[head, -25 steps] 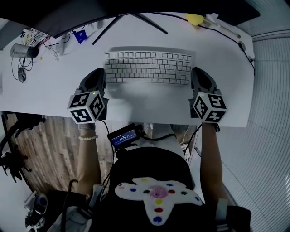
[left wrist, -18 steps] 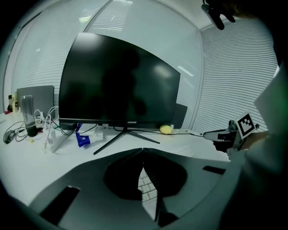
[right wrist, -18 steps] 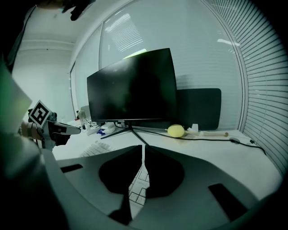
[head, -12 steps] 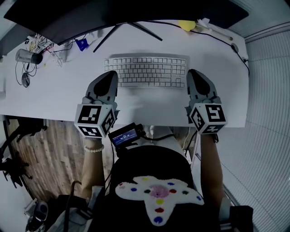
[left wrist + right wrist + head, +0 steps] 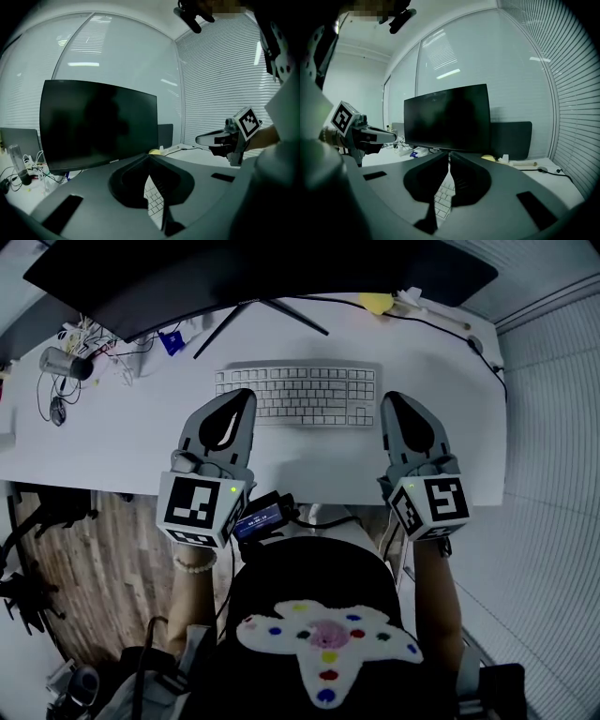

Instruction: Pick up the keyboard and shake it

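The white keyboard [image 5: 296, 396] lies flat on the white desk [image 5: 103, 442], in front of the monitor stand. My left gripper [image 5: 243, 396] hovers shut at the keyboard's near left corner, with nothing between its jaws. My right gripper [image 5: 390, 399] hovers shut just off the keyboard's right end, also holding nothing. In the left gripper view my left gripper [image 5: 149, 157] points over the desk, and a sliver of keyboard [image 5: 154, 200] shows below the jaws. The right gripper view shows my right gripper [image 5: 450, 153] the same way, with keys [image 5: 442, 198] seen through the gap.
A large dark monitor [image 5: 234, 273] on a V-shaped stand spans the back of the desk. A yellow object [image 5: 375, 303] and a cable lie at the back right. Cables, a small cylinder [image 5: 58, 363] and clutter fill the back left. The desk's near edge runs under both grippers.
Both grippers have drawn back from the keyboard's two ends toward the desk's near edge and risen, tilting upward. The keyboard has stayed on the desk.
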A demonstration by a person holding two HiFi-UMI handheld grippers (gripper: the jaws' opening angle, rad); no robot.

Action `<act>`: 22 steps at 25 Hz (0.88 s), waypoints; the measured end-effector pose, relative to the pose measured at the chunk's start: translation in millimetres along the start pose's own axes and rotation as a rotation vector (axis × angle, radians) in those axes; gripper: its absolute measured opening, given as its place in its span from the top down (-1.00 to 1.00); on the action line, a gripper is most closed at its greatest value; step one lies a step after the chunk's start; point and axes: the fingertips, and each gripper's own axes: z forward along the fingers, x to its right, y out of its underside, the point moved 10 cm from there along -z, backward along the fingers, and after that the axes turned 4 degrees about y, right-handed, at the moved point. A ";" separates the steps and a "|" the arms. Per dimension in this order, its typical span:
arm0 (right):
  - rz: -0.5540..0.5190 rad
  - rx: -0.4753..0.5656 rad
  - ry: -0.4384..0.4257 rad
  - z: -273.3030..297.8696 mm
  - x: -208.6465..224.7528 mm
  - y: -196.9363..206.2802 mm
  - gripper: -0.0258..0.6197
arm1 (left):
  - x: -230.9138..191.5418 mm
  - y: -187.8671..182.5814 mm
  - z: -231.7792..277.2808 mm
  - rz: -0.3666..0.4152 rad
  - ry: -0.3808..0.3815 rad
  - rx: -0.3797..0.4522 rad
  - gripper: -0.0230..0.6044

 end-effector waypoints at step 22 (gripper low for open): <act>-0.014 0.030 -0.006 -20.0 -11.8 -16.2 0.81 | 21.1 -18.7 -14.3 0.043 0.015 0.031 0.87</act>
